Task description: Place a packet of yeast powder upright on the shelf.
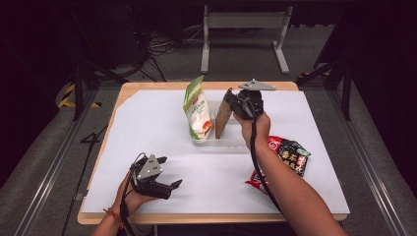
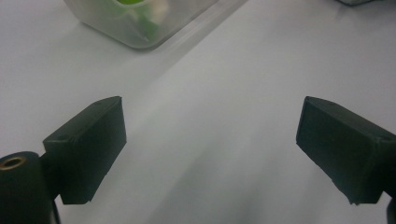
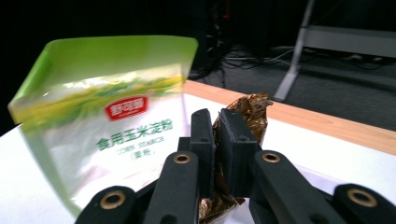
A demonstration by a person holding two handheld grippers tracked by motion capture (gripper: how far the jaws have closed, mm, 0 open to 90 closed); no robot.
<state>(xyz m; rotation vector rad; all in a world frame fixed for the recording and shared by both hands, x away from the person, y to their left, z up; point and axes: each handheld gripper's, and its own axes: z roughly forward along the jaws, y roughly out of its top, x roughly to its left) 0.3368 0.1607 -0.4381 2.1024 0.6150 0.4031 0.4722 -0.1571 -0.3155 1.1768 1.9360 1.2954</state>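
While right tongs pinch brown pouch upright over bin; slot lies straight below | left tongs wide, idle

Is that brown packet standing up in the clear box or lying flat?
Standing up. The brown packet rises on edge from the clear box beside the green-and-white bag, with the right hand-held gripper pinching its top.

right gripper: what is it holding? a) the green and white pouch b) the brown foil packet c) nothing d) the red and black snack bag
b: in the right gripper view, the right gripper is shut on the crinkled brown foil packet, held over the clear tray beside the green and white pouch.
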